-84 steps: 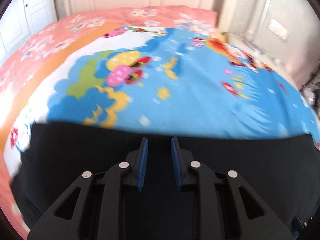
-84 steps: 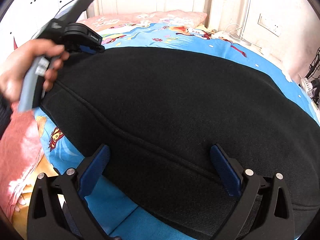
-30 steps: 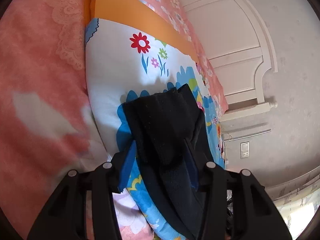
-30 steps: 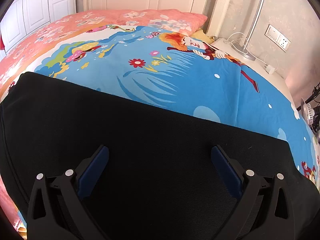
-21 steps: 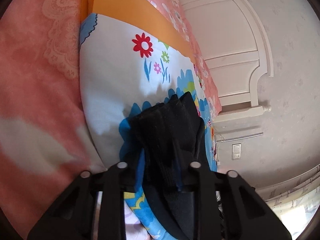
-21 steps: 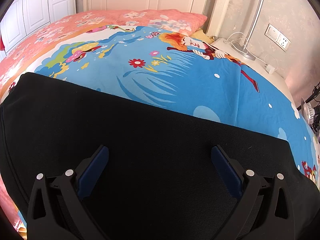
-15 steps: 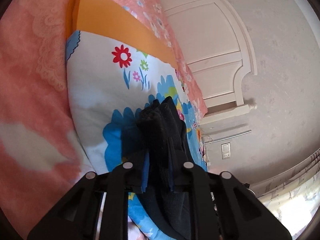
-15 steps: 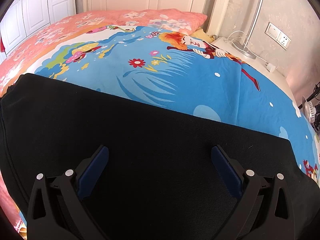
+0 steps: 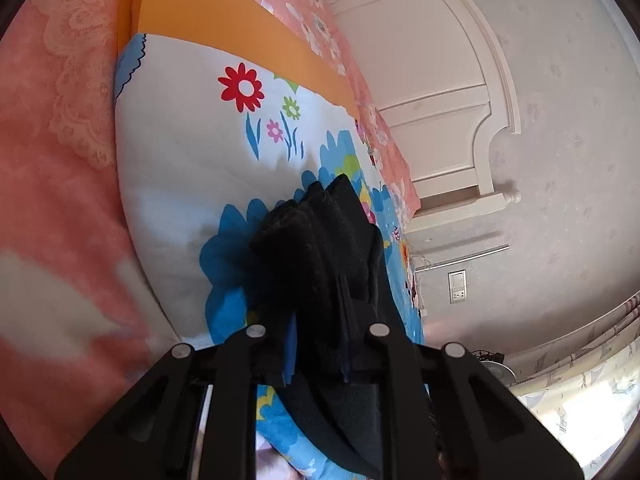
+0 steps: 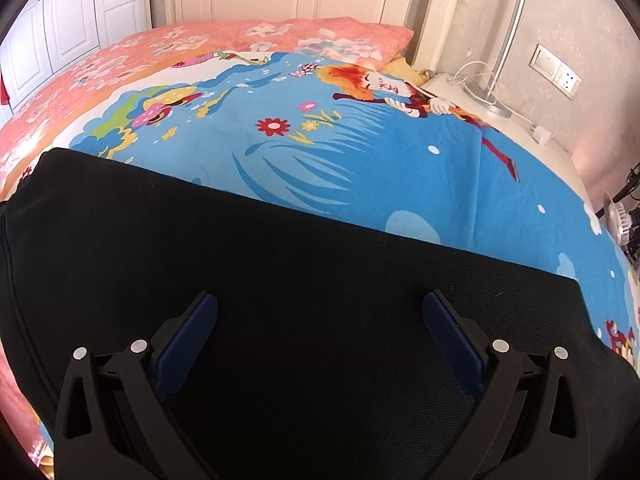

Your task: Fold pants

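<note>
Bed (image 10: 360, 168): cartoon-print blue sheet, pink pillows at the far end.
Pants (image 10: 280, 300): black, spread flat across the near half of the bed.
Left gripper (image 9: 316, 344): jaws have just been closing and now pinch a bunched end of the pants, so a fold can likely start.
Right gripper (image 10: 320, 332): jaws wide apart above the cloth, holding nothing.

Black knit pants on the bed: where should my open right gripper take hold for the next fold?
Probably the black knit pants far straight edge, coming from above over the cloth: it lies flat against the blue cartoon bedsheet. The right gripper is open; the left gripper has just closed on a bunched end.
</note>
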Available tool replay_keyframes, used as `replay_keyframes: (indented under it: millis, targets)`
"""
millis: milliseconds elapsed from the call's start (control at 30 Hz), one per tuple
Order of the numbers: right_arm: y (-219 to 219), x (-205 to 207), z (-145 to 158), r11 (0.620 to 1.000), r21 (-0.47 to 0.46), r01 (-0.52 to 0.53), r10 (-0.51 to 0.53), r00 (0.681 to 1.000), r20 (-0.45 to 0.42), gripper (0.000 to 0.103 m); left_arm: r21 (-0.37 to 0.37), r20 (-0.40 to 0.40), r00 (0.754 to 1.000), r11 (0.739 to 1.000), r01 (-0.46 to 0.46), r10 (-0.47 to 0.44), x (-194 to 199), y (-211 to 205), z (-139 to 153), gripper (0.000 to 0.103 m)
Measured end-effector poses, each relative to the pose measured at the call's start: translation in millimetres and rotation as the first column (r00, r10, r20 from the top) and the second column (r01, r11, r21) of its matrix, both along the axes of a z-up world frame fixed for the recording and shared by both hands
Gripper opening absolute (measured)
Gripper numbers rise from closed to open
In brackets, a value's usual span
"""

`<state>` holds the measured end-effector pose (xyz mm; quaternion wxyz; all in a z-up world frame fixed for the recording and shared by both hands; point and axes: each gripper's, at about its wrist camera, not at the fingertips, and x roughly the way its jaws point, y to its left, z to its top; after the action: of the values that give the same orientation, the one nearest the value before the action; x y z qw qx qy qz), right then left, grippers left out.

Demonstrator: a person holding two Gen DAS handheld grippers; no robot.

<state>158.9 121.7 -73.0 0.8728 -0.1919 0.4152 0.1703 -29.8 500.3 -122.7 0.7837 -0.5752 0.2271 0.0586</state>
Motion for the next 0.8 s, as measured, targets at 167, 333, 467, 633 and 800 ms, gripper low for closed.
replay_keyframes:
  millis: [167,333,467,633,800]
  targets:
    - [47.2,-55.0,34.5,0.974,0.047,-0.222,0.218,0.973,0.069,0.098,0.073,-0.027,1.000,0.997,0.006,-0.004,1.2,-6.6,17.5,0.014]
    - [100.8,-86.7,7.0,0.936,-0.059,-0.347,0.349,0.937,0.023,0.098,0.146,-0.050,0.999,0.989,0.013,-0.005,3.1,-12.2,38.7,0.013]
    - [105.9,-88.1,-8.9,0.942,-0.086,-0.325,0.327,0.945,0.012,0.098,0.193,-0.060,0.998,0.981,0.027,-0.016,5.4,-17.0,57.4,0.012]
    - [70.2,-86.0,20.6,0.950,0.096,-0.296,0.298,0.955,-0.007,0.098,0.292,-0.127,0.992,0.955,0.053,-0.016,11.3,-31.0,80.8,0.012]
    - [-15.3,-62.3,30.9,0.965,0.250,-0.073,0.110,0.985,-0.135,0.098,0.556,-0.254,0.967,0.819,0.143,0.004,28.6,-81.2,131.3,0.012]
